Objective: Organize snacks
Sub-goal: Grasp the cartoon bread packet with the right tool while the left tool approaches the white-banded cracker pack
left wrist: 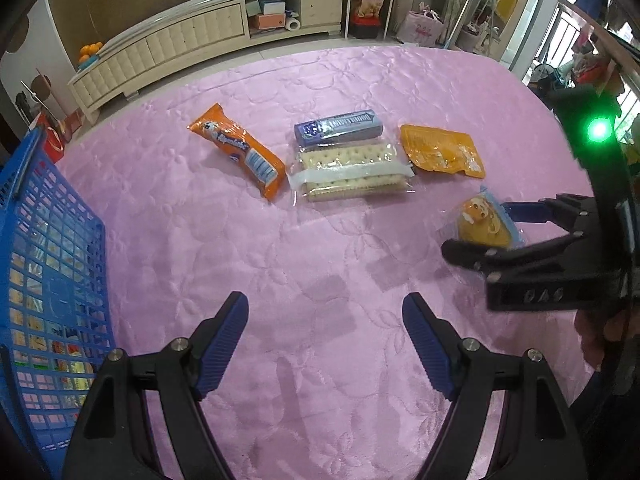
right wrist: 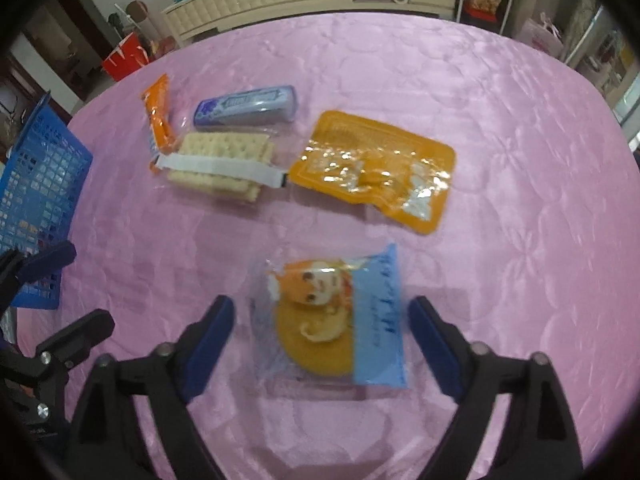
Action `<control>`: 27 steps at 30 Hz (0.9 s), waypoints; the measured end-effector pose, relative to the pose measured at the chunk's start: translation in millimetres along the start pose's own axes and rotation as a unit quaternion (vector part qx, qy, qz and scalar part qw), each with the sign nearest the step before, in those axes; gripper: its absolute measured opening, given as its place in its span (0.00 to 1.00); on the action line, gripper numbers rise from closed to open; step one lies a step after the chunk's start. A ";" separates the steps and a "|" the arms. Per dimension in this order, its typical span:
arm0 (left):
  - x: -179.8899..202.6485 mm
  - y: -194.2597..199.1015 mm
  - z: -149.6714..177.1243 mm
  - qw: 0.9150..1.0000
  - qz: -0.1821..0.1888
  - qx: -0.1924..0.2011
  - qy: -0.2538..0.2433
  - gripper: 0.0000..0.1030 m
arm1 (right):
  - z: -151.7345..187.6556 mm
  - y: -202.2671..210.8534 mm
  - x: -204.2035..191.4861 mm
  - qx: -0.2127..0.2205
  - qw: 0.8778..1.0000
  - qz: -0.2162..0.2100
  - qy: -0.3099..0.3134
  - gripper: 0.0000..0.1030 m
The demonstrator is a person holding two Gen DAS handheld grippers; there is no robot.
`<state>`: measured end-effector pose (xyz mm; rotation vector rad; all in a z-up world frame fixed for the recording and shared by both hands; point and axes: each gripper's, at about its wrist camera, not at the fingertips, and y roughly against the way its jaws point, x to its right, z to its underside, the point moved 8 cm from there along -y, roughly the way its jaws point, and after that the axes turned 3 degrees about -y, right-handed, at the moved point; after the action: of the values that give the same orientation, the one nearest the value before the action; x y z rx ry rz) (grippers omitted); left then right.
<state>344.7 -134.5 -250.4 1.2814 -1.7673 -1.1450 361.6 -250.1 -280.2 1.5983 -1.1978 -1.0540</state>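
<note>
Five snacks lie on the pink tablecloth (left wrist: 320, 248). An orange wafer packet (left wrist: 239, 151), a purple gum box (left wrist: 338, 127), a clear cracker pack (left wrist: 350, 171) and an orange pouch (left wrist: 442, 151) sit in a row. A clear-and-blue cake packet (right wrist: 334, 320) lies between the open jaws of my right gripper (right wrist: 320, 334), not clamped; it also shows in the left wrist view (left wrist: 482, 222). My left gripper (left wrist: 325, 334) is open and empty over bare cloth. A blue basket (left wrist: 48, 280) stands at its left.
The blue basket (right wrist: 38, 184) holds several packets seen through its mesh. A cream cabinet (left wrist: 192, 36) stands beyond the table's far edge. The left gripper's fingers (right wrist: 60, 340) show at the left edge of the right wrist view.
</note>
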 end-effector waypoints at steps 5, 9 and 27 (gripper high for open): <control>-1.5 3.9 -2.5 1.000 0.001 0.004 0.002 0.75 | 2.3 0.3 -0.8 0.017 0.999 0.043 0.029 0.76; -2.0 6.4 -5.4 1.000 -0.001 0.007 0.002 0.75 | 3.5 9.6 -0.2 0.027 1.000 0.007 0.013 0.60; 5.0 5.4 -59.7 0.999 -0.022 0.022 -0.033 0.75 | -26.5 51.4 38.3 0.094 0.995 -0.014 -0.026 0.60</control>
<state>393.6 -154.5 -221.7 1.3280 -1.8307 -1.1900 380.7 -292.7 -228.9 1.7452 -1.3466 -1.0317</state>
